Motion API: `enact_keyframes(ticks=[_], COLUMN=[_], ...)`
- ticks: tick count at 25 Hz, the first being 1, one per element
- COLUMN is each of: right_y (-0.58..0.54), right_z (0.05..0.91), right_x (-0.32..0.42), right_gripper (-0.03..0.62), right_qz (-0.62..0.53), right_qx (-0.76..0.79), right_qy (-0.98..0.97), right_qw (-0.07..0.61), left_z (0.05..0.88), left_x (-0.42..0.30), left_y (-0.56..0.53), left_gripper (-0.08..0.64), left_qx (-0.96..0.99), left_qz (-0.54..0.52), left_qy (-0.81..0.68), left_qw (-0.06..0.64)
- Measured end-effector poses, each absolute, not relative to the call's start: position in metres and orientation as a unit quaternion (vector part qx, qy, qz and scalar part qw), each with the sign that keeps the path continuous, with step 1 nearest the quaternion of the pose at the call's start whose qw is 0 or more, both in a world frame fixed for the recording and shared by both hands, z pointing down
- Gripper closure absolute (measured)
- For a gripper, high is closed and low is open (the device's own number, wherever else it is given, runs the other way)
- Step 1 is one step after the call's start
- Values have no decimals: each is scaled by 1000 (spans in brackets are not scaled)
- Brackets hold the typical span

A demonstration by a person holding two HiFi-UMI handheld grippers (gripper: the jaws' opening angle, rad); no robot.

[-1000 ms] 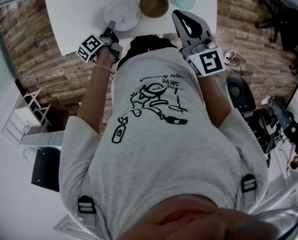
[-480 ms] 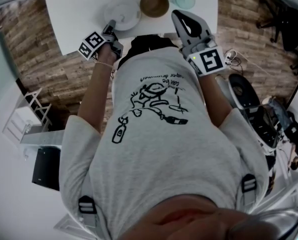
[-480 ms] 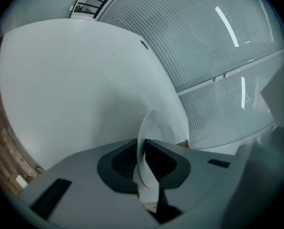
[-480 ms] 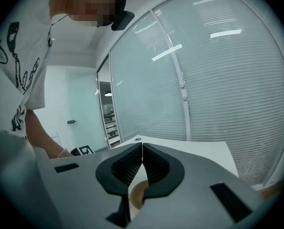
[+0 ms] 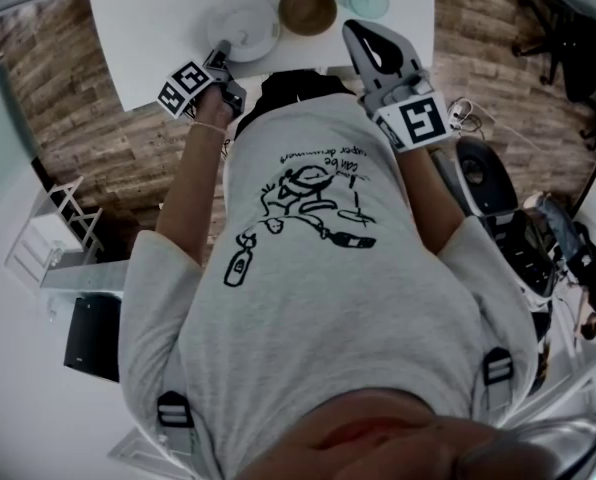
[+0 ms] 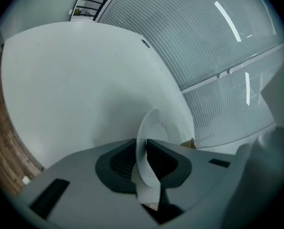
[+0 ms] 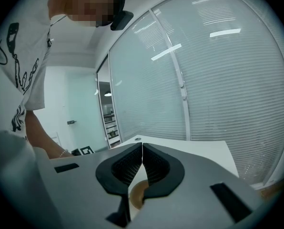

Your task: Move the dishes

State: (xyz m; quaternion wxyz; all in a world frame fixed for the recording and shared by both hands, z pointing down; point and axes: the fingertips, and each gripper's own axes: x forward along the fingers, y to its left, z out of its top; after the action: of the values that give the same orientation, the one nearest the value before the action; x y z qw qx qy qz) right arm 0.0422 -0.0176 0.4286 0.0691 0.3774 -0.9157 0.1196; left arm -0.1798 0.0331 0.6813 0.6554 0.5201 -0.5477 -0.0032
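Plate point(image 5: 244, 28), white, sits on the white worktop point(image 5: 148, 38) near the front edge. Brown bowl point(image 5: 308, 9) is just beside it, with a pale blue dish point(image 5: 369, 0) on the bowl's other side. Left gripper point(image 5: 221, 50) is at the plate's near rim. Its jaws have just been opening and stand slightly apart with the rim between them, pads seemingly off it. Right gripper point(image 5: 356, 30) hangs at the worktop edge near the bowl, jaws together, nothing in them.
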Motion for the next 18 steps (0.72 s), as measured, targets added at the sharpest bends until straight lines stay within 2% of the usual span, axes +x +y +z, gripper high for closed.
enact_keyframes(ticks=[18], right_y=[-18], right_z=[430], right_x=[49], right_gripper=[557], right_qz=[122], right_qx=[382], right_qy=[-913], right_qw=[71], left_z=[679], left_x=[-182], left_y=[33], left_gripper=[465], left_qx=[533], left_qz=[74], left_qy=[-569], left_qw=[622])
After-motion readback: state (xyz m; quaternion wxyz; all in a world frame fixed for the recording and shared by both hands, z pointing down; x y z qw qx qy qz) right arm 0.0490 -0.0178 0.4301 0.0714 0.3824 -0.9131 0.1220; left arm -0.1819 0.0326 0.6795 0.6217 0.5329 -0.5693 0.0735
